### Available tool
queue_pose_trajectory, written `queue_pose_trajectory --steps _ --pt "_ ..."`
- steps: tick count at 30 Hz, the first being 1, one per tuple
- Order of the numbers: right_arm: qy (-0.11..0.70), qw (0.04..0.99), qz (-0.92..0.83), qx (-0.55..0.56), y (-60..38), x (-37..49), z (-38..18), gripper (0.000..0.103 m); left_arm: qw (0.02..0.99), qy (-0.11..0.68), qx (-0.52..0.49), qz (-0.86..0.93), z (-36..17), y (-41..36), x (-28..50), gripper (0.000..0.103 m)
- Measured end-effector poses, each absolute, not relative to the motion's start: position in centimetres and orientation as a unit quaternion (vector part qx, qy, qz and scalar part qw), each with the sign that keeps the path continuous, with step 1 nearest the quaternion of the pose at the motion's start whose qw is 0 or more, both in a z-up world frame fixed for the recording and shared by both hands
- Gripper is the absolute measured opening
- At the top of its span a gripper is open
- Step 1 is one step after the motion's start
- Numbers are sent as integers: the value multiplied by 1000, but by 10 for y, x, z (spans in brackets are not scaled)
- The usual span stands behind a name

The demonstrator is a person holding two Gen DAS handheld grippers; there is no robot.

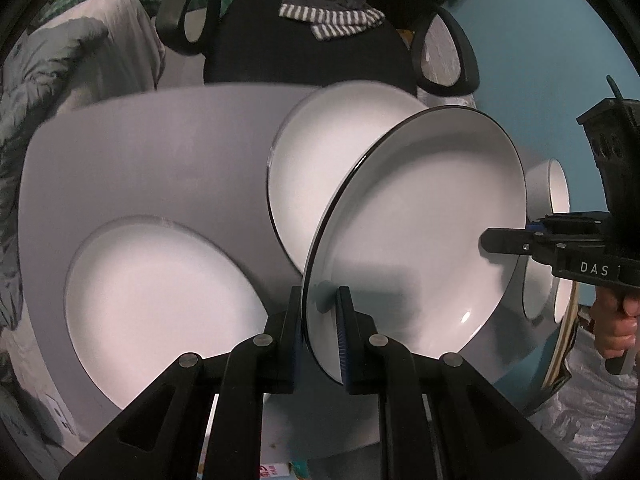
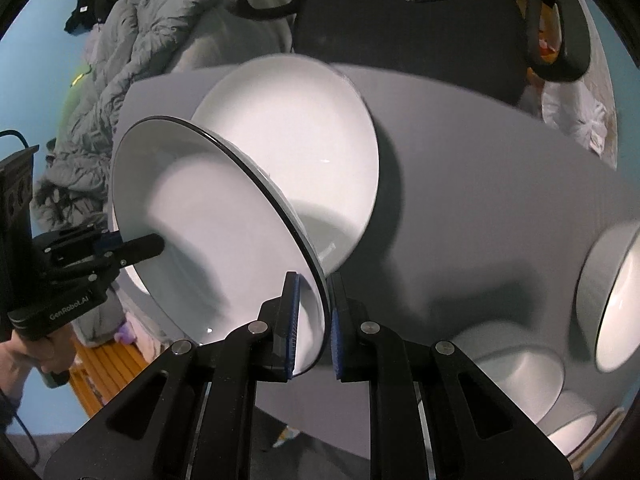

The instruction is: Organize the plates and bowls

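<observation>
Both grippers hold one white plate with a dark rim (image 1: 420,240), lifted and tilted above a grey table (image 1: 160,152). My left gripper (image 1: 320,320) is shut on its near rim. My right gripper (image 2: 314,320) is shut on the opposite rim of the same plate (image 2: 208,240), and it shows at the right of the left wrist view (image 1: 492,240). A second white plate (image 1: 320,168) lies on the table behind the held one. A third plate (image 1: 160,304) lies at the table's near left. White bowls (image 2: 616,300) stand at the right.
A black office chair (image 1: 300,52) with a striped cloth (image 1: 332,20) stands behind the table. Grey bedding (image 2: 132,60) is piled at the left. Another bowl (image 2: 516,376) sits near the table's front right edge. Blue wall behind.
</observation>
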State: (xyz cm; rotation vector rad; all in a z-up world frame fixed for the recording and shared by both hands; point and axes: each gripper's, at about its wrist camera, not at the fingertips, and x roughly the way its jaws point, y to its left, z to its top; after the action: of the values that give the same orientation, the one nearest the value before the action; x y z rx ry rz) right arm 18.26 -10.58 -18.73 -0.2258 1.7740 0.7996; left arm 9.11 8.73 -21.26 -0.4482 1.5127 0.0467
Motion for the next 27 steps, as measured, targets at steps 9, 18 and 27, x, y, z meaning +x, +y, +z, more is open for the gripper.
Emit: queue_pose_trajectory --steps 9,18,27 --pt "767 539 340 -78 -85 216 -206 15 697 693 -183 32 -229 92 125 15" --pt "783 517 339 -76 -70 229 -224 15 681 709 -178 41 -242 96 144 15" --pt "795 506 319 -99 -65 235 -230 17 669 724 -165 39 -247 95 149 18"
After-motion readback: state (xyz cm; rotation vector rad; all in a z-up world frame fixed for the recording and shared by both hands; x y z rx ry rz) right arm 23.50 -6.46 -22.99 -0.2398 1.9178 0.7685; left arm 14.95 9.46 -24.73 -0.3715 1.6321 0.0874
